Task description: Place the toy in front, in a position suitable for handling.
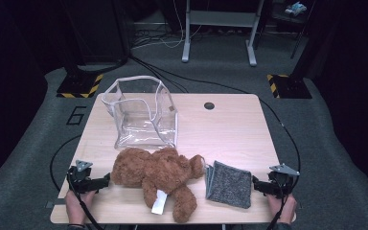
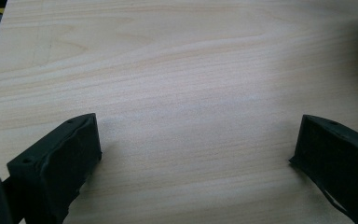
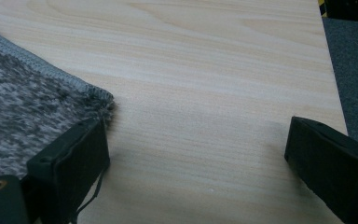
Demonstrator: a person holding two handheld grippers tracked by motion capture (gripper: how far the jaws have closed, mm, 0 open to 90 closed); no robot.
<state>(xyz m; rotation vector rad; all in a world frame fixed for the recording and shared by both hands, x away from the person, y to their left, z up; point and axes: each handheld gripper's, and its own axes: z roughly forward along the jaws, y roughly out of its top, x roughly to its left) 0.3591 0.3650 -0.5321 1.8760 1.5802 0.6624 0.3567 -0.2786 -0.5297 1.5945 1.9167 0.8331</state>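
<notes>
Left gripper [image 1: 106, 181]: I see its jaws spread wide, with bare wood between them in the left gripper view [image 2: 193, 154]; nothing is held.
Left gripper's place: I have it low at the near left corner of the table [image 1: 235, 124], tips pointing toward the teddy bear [image 1: 158, 175].
Right gripper [image 1: 256, 184]: I see these jaws standing apart too, with bare table between them in the right gripper view [image 3: 196, 154]; nothing is gripped.
Right gripper's place: it sits at the near right edge, tips pointing inward at the grey cloth [image 1: 228, 184].
Teddy bear: brown, lying flat, its rounded end just off my left fingertips; whether they touch it I cannot tell. A white tag [image 1: 158, 202] sticks out from its near side.
Grey cloth: folded, flat on the wood, just ahead of my right fingertips. In the right gripper view its hemmed corner [image 3: 32, 107] lies beside and behind the left-hand jaw, outside the gap.
Between the two: the bear's arm reaches close to the cloth's far corner.
Clear bag [image 1: 141, 112]: standing open, beyond the bear, well ahead of both sets of fingers.
Hands: one hand [image 1: 78, 203] holds each gripper at the near edge.
</notes>
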